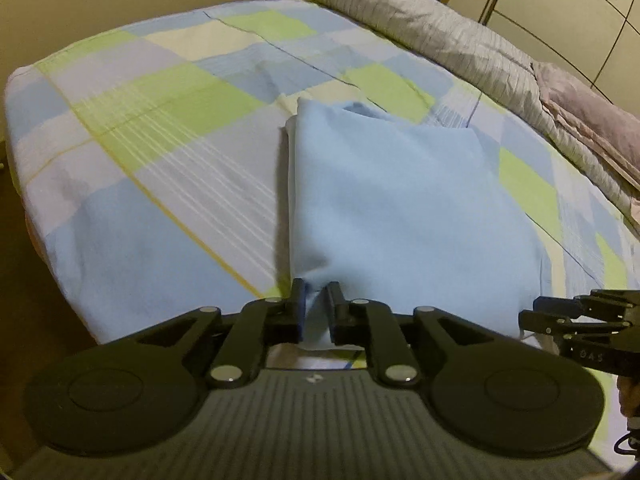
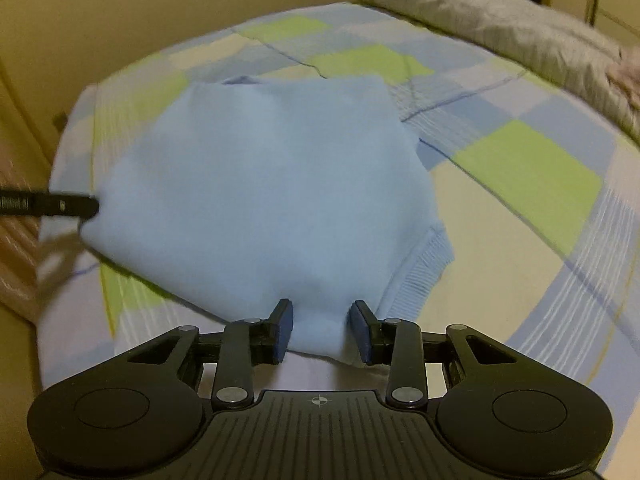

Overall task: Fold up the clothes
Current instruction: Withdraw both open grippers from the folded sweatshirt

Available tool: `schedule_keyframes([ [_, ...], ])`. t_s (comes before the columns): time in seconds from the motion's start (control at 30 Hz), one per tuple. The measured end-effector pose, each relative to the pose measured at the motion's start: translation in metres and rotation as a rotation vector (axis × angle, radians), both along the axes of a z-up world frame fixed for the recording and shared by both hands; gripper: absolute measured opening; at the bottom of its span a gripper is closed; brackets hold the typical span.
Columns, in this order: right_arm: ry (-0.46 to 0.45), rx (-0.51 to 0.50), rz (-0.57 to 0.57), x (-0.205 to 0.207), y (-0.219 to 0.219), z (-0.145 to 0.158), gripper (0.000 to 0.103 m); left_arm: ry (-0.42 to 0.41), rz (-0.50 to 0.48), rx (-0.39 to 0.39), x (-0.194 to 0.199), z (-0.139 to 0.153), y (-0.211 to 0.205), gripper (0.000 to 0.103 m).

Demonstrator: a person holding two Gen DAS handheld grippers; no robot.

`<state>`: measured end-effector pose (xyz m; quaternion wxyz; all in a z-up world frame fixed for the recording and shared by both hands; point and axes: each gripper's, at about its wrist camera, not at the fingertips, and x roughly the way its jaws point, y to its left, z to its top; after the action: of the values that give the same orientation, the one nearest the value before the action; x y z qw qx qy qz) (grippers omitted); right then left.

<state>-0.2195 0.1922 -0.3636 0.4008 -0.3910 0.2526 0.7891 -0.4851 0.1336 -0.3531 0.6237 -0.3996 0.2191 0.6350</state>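
Now we pinch the blue top (image 1: pixel 400 200) with our left gripper (image 1: pixel 316 300) and right gripper (image 2: pixel 322 328), ready to fold it.

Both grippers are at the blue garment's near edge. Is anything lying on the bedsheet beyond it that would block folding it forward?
Nothing visible. The checked bedsheet beyond the light blue garment is bare; the grey duvet lies off along the far side.

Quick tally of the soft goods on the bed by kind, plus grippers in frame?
Light blue garment: 1
Checked bedsheet: 1
Grey striped duvet: 1
Pinkish cloth at the right edge: 1
Grippers: 2, left gripper and right gripper, both with fabric between the fingers
Total: 6
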Motion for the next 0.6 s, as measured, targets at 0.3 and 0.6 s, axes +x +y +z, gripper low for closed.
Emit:
schedule_keyframes([
  [0.3,-0.025,-0.088,-0.189,-0.005,-0.005,0.005,0.036,-0.005,-0.023,-0.179,0.015,0.006,0.009,0.008],
  [0.6,0.065,-0.235,-0.339,0.007,-0.043,0.103,0.037,-0.028,0.003,-0.225,0.013,0.118,-0.012,0.022],
])
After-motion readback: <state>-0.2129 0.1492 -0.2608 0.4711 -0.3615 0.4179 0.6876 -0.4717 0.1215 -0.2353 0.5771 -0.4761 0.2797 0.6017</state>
